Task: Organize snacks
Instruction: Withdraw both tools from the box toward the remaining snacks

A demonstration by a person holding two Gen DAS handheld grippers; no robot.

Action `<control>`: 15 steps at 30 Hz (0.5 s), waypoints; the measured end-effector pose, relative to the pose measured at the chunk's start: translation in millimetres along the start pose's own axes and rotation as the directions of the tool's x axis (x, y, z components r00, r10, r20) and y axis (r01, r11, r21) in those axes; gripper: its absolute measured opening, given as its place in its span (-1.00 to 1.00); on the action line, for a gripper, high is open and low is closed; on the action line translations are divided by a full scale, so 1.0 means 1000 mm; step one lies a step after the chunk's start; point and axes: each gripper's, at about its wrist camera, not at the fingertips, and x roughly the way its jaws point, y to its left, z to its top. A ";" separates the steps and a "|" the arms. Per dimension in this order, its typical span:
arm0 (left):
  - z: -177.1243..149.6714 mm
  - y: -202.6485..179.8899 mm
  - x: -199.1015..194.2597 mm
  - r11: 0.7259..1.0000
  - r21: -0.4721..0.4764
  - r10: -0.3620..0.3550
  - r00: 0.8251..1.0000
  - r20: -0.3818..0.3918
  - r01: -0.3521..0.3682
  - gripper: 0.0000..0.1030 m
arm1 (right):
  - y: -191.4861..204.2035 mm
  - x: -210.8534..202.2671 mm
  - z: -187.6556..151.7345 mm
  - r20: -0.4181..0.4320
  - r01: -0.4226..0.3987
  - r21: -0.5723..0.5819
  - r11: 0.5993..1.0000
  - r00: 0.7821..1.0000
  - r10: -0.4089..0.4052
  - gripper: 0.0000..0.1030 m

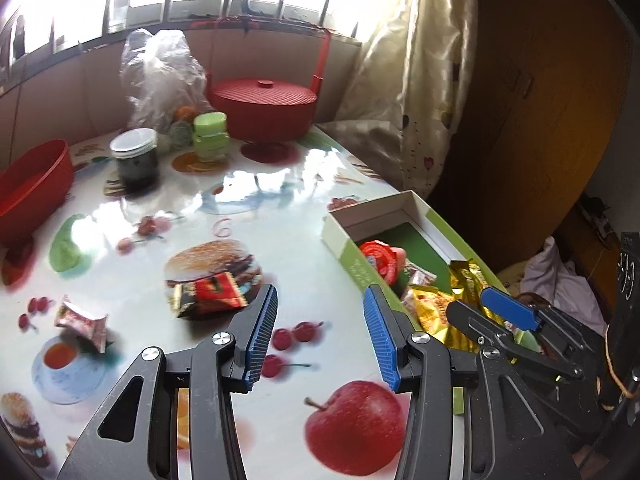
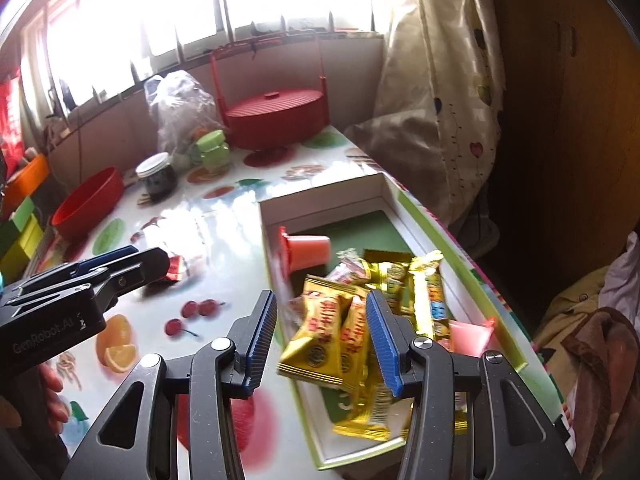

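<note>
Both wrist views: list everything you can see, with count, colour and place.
box: one, green and white, table's right edge
gold snack packets: several, inside box
jelly cups: two, pink, inside box
loose wrapped snacks: two, red-patterned, on table
lidded basket: one, red, far end
bowl: one, red, far left
jars: two, dark and green, near basket
plastic bag: one, clear, behind jars
left gripper: open, over table
right gripper: open, over box
</note>
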 end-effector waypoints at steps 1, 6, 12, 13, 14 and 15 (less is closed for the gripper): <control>-0.001 0.004 -0.002 1.000 -0.005 0.008 1.000 0.001 -0.008 -0.10 | 0.003 0.001 0.001 0.000 -0.007 -0.005 1.000 1.000 0.007 -0.11; -0.007 0.027 -0.013 0.998 -0.043 0.041 0.999 0.014 -0.040 -0.10 | 0.020 0.005 0.006 0.002 -0.036 -0.034 0.999 0.999 0.036 -0.11; -0.013 0.055 -0.022 0.992 -0.102 0.074 0.997 0.023 -0.072 -0.10 | 0.043 0.014 0.010 -0.009 -0.081 -0.074 0.994 0.997 0.080 -0.11; -0.014 0.058 -0.023 0.991 -0.109 0.080 0.996 0.025 -0.077 -0.10 | 0.047 0.015 0.011 -0.010 -0.087 -0.083 0.993 0.996 0.087 -0.11; -0.016 0.062 -0.024 0.990 -0.115 0.086 0.996 0.026 -0.083 -0.10 | 0.050 0.016 0.012 -0.012 -0.092 -0.088 0.992 0.996 0.091 -0.11; -0.017 0.066 -0.025 0.989 -0.120 0.091 0.996 0.023 -0.087 -0.10 | 0.052 0.018 0.012 -0.013 -0.099 -0.094 0.991 0.995 0.098 -0.11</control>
